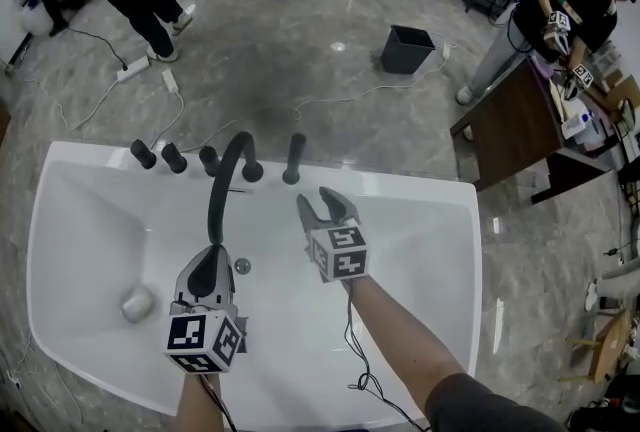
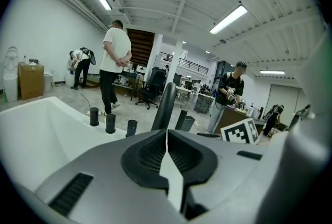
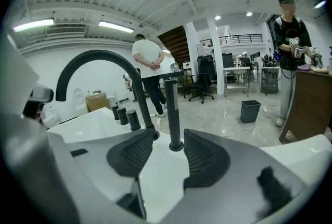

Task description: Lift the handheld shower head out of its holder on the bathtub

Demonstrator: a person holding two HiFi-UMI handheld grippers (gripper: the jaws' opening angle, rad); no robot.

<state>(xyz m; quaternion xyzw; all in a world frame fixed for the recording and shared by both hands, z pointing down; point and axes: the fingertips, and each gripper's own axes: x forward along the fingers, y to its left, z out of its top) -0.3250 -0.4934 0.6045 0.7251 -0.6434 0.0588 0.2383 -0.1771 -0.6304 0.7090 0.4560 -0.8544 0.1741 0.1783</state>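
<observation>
The handheld shower head (image 1: 293, 158) is a slim black wand that stands upright in its holder on the far rim of the white bathtub (image 1: 430, 220). In the right gripper view the wand (image 3: 174, 109) rises just beyond the gap between the pads. My right gripper (image 1: 322, 205) (image 3: 168, 158) is open over the tub, a short way before the wand, with nothing between its jaws. My left gripper (image 1: 207, 265) (image 2: 167, 140) is shut and empty, below the curved black spout (image 1: 225, 180) (image 2: 166, 106).
Three black knobs (image 1: 174, 157) stand on the rim left of the spout. A drain (image 1: 241, 266) and a grey round object (image 1: 137, 303) lie in the tub. Beyond are a black bin (image 1: 406, 48), a brown desk (image 1: 510, 125) and people standing.
</observation>
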